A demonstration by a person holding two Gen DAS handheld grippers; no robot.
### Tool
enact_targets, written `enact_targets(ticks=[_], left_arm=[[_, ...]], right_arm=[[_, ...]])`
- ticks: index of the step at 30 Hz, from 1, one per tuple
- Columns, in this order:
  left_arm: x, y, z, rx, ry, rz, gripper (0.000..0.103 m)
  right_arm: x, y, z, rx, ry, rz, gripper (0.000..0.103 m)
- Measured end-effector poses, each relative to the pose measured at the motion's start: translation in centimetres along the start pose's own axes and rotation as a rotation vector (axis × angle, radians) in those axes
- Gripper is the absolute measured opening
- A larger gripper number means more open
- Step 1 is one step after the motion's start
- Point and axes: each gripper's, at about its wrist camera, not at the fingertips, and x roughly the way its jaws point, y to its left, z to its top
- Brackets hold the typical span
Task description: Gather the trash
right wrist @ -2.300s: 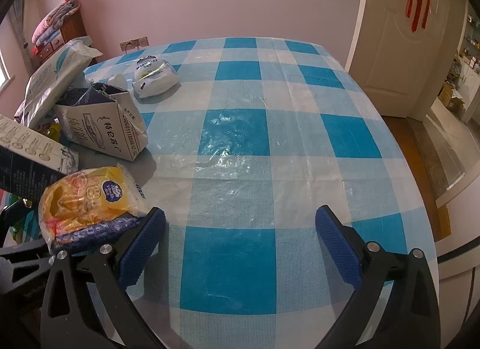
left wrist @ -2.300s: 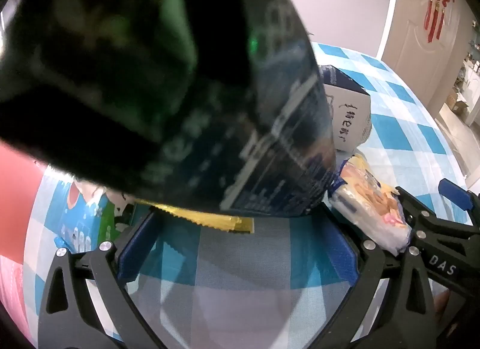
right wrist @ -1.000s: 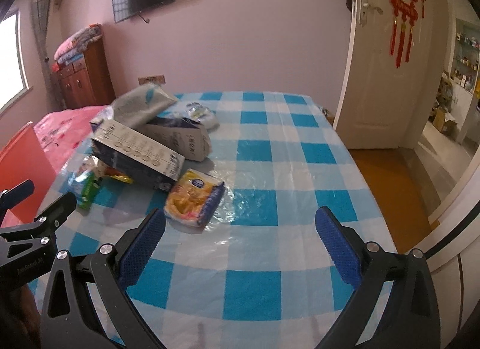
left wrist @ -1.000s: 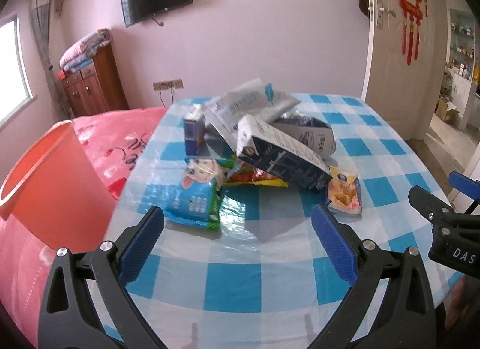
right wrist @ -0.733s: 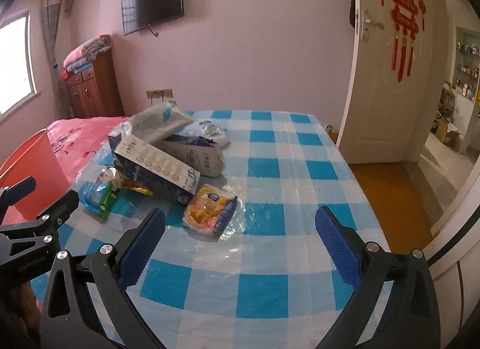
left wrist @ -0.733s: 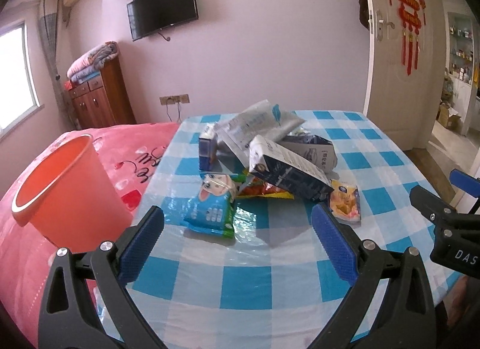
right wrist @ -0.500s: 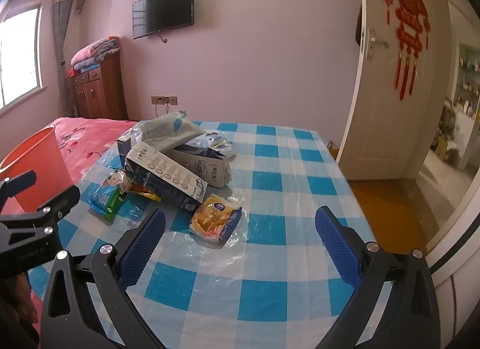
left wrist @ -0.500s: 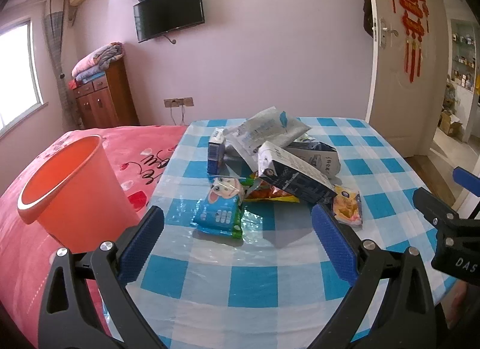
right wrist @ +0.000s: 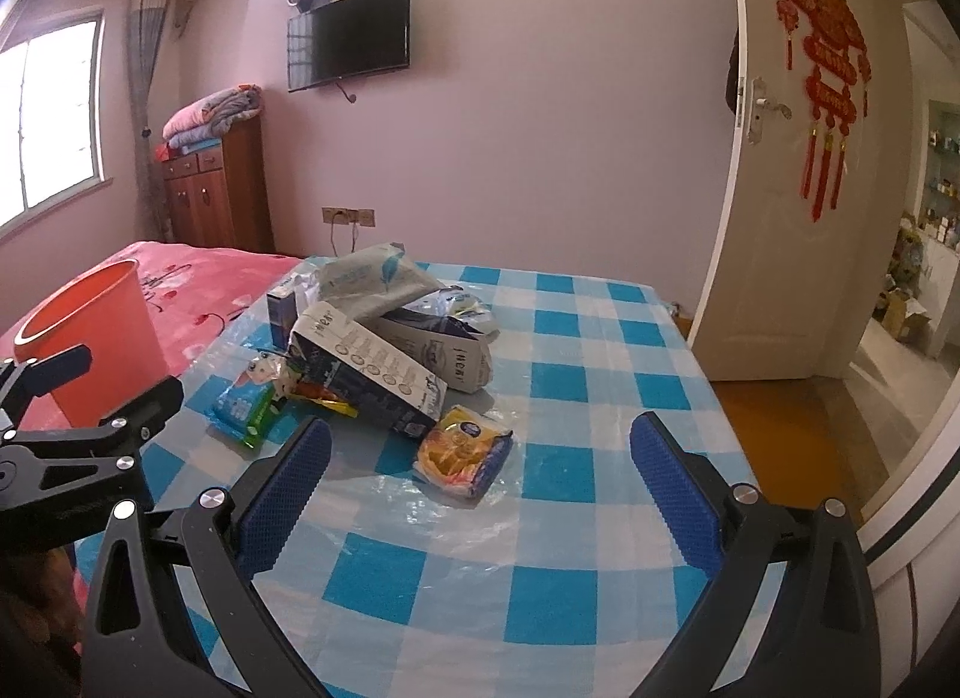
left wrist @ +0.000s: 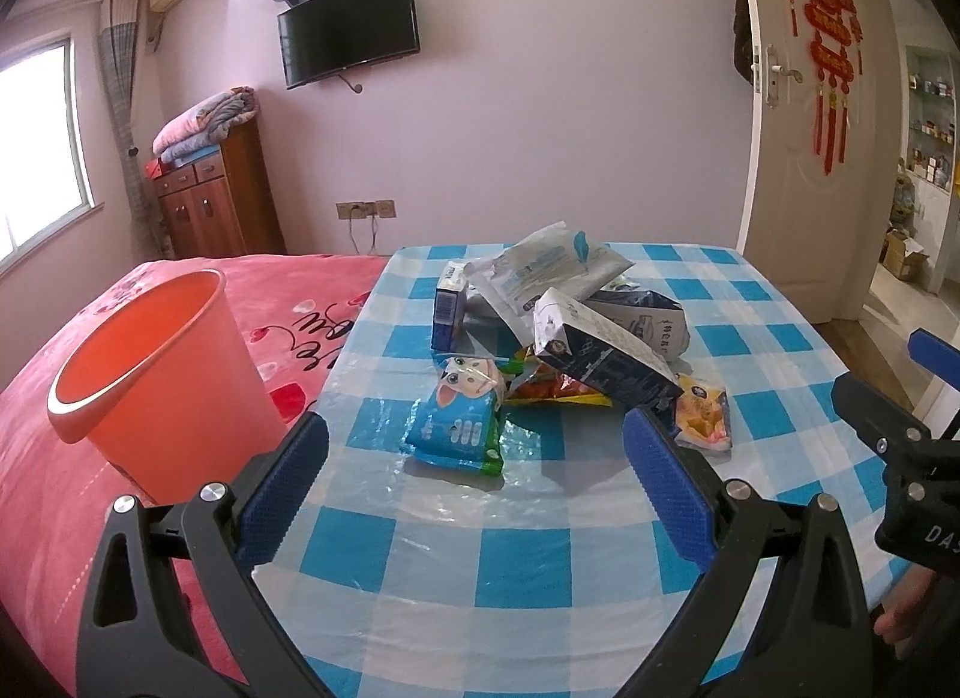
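Observation:
A heap of trash lies on the blue-checked table: a dark blue carton, a blue wipes pack, a yellow snack packet, a grey-white bag and a small blue box. An orange bucket stands left of the table on the red bed. My left gripper is open and empty, well back from the heap. My right gripper is open and empty, near the yellow snack packet. The carton also shows in the right wrist view.
A red bedspread lies left of the table. A white carton lies behind the dark one. A wooden cabinet and a wall TV stand at the back. An open door is at the right.
Both grippers have pulled back and up from the heap, so the whole table and the bucket come into view. Both stay open and empty.

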Motion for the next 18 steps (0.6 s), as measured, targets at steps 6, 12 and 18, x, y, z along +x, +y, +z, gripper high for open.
enact_targets(ticks=[6, 12, 18], left_arm=[[0.1, 0.1, -0.4, -0.001, 0.007, -0.010, 0.099], [0.6, 0.5, -1.1, -0.006, 0.023, -0.044, 0.099], [2.0, 1.3, -2.1, -0.026, 0.058, -0.118, 0.099]], right_arm=[[0.1, 0.0, -0.5, 0.003, 0.019, 0.025, 0.099], [1.1, -1.0, -1.2, 0.052, 0.069, 0.050, 0.099], [3.2, -2.0, -2.2, 0.102, 0.149, 0.070, 0.099]])
